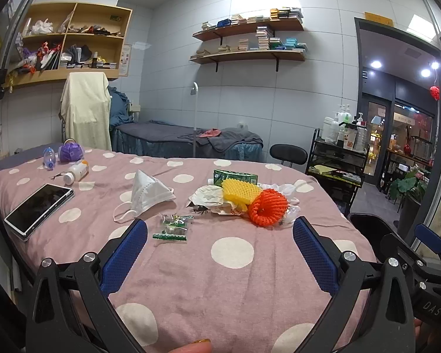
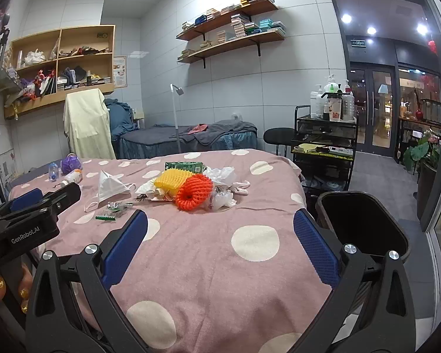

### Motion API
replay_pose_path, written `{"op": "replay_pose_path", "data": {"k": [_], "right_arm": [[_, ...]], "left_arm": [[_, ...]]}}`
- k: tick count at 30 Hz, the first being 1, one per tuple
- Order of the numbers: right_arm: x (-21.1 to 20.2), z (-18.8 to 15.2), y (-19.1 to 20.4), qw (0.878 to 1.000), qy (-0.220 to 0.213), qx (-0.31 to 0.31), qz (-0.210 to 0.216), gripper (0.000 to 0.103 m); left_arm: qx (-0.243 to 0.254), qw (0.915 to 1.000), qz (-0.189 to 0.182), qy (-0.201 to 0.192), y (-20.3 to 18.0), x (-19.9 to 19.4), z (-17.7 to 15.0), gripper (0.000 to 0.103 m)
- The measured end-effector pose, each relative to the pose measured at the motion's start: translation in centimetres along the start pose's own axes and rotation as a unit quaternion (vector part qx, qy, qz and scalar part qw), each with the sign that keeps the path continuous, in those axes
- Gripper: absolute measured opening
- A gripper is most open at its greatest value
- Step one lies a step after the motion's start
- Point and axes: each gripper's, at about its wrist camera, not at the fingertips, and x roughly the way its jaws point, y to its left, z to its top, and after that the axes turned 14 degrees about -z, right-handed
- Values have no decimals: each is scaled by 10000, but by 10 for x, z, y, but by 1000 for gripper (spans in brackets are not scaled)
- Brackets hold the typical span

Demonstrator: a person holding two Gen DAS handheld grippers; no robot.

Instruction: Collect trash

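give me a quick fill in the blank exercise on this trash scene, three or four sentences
1. The orange foam net lies beside a foam net of ____ colour.
2. The bedspread is pink with white ____.
3. Both the left gripper and the right gripper have their jaws ____, with nothing between them.
4. The dark bin stands off the bed's ____ edge, as seen in the right wrist view.

Missing words: yellow; dots; open; right

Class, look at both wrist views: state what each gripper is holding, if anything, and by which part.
Nothing is held. The left gripper and right gripper both stand open above the pink polka-dot bedcover, with nothing between their blue pads.
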Motion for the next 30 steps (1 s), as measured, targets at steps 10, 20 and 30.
{"op": "replay_pose_path", "data": {"k": [10, 20, 30], "right_arm": [[2, -1, 0, 10000, 34, 12, 25, 98], [4, -2, 1, 10000, 47, 27, 45, 98], [7, -4, 0, 9999, 65, 47, 79, 98]], "left_arm": [[-20, 10000, 35, 9, 1, 1, -2, 97], [-33, 10000, 62, 43, 3, 1, -3, 97], [-65, 9999, 96, 70, 6, 1, -6, 97]]}}
